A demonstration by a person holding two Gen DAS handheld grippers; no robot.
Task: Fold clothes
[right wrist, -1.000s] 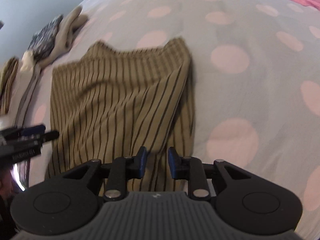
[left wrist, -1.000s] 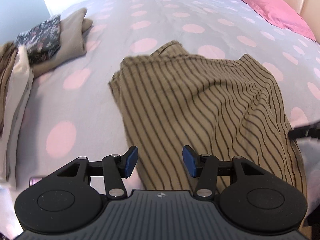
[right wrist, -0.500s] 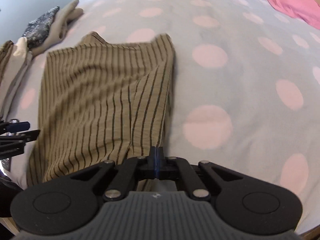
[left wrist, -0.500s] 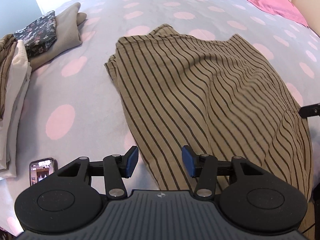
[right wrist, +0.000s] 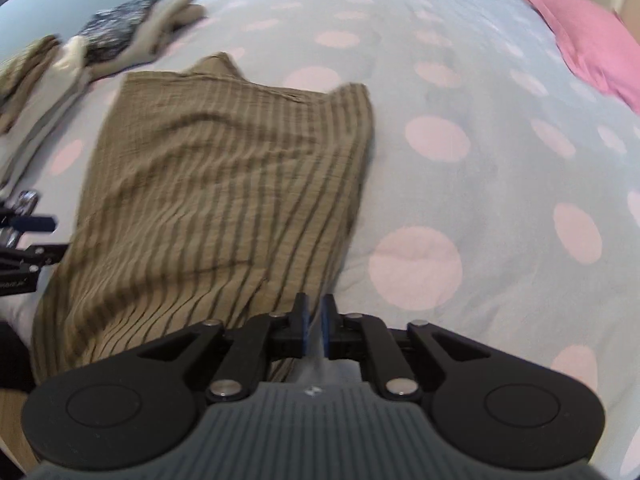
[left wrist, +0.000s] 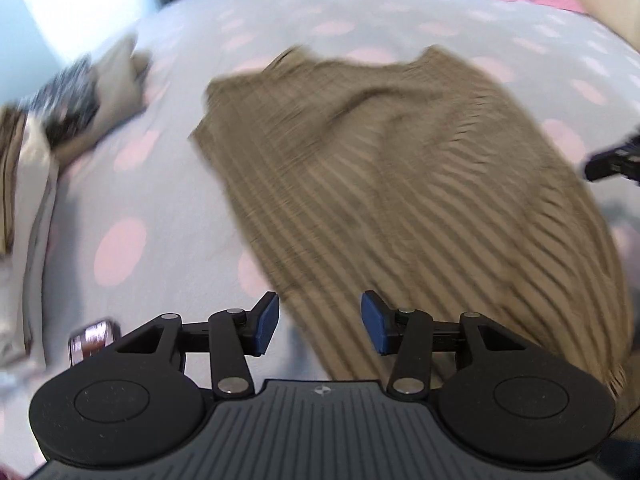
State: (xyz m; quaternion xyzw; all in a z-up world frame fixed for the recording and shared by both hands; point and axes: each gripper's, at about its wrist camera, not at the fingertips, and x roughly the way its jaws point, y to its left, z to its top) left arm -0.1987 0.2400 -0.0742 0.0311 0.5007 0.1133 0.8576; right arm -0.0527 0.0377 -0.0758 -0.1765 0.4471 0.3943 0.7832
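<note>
The left hand-held gripper (left wrist: 319, 322) has its blue fingers spread wide and grasps nothing; it hangs over the near left edge of the striped garment (left wrist: 400, 184). The right hand-held gripper (right wrist: 313, 326) has its fingers almost together, with only a thin slit between them. They sit at the near right edge of the garment, but I cannot tell if cloth is caught in the slit.

The striped garment lies spread on the bed (right wrist: 460, 160), between the two grippers. Its long axis runs from the near edge of the bed, where the grippers are, away toward the far side. The far end shows two small raised points with a dip between them, and the near end is wider and reaches the edge of the bed. The cloth is olive-brown with thin dark stripes that run mostly along its length. It is not flat: soft waves cross the middle, and the right side is folded under a little. In the left wrist view the garment is blurred.

The bed cover is pale grey with pink dots. A pile of folded clothes (right wrist: 100, 44) lies at the far left, apart from the garment. A pink pillow (right wrist: 592, 44) is at the far right. A phone (left wrist: 94, 338) lies near the left gripper.
</note>
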